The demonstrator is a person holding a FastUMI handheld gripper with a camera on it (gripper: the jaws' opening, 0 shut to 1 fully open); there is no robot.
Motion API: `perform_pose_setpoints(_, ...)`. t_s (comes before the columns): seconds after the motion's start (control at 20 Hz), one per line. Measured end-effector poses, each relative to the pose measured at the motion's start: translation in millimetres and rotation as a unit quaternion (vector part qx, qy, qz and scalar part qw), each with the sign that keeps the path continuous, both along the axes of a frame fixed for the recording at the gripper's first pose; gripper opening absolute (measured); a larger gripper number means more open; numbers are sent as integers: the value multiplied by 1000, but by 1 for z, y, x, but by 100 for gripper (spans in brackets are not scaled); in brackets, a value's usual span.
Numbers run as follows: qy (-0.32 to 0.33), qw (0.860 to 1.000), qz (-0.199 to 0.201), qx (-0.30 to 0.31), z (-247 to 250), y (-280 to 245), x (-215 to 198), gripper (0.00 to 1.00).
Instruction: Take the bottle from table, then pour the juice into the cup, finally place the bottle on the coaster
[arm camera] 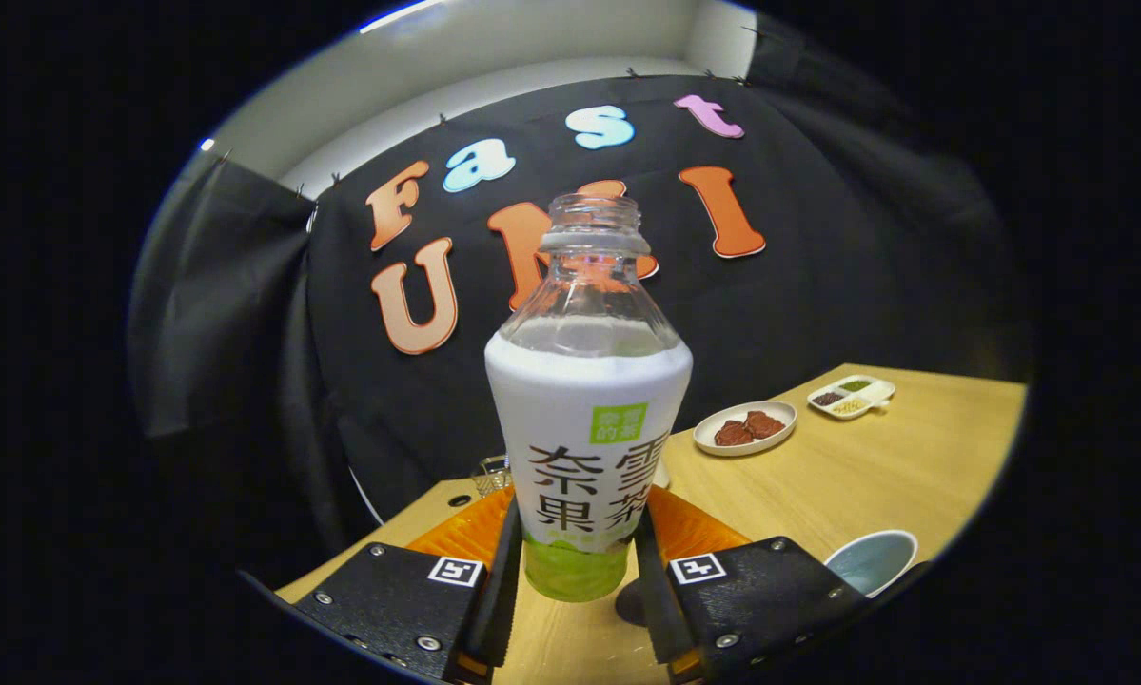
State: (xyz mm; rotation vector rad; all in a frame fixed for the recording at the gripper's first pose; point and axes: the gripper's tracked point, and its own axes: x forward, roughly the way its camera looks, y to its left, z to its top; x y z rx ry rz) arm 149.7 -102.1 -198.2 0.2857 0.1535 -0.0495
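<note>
Bottle point(584, 419) pinched between two fingers point(503, 571), one bowl point(873, 559), two dishes point(745, 427) beyond

wooden table point(817, 495) — meat plate point(745, 427), divided dish point(852, 396), bowl point(873, 560), orange coaster point(694, 533)

Bottle upright between the fingers, over the bench

The bottle point(588, 419) stands between the two fingers point(505, 571), which press its lower sides, above the bench point(846, 485). Behind it lies a tray point(461, 533) with a small wire basket point(494, 473) at its far left. To the right beyond: a plate point(746, 428), then a divided dish point(852, 396). A bowl point(873, 561) sits beside the right finger.
</note>
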Motion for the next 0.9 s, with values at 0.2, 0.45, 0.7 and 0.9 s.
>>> perform_pose_setpoints(0.2,19,997,-7,-78,-20,-2,9,57)
perform_pose_setpoints(0.45,69,987,-6,-148,-55,-5,19,57)
perform_pose_setpoints(0.7,112,982,-10,-150,-87,-14,21,57)
perform_pose_setpoints(0.9,128,982,-7,-141,-101,-15,20,57)
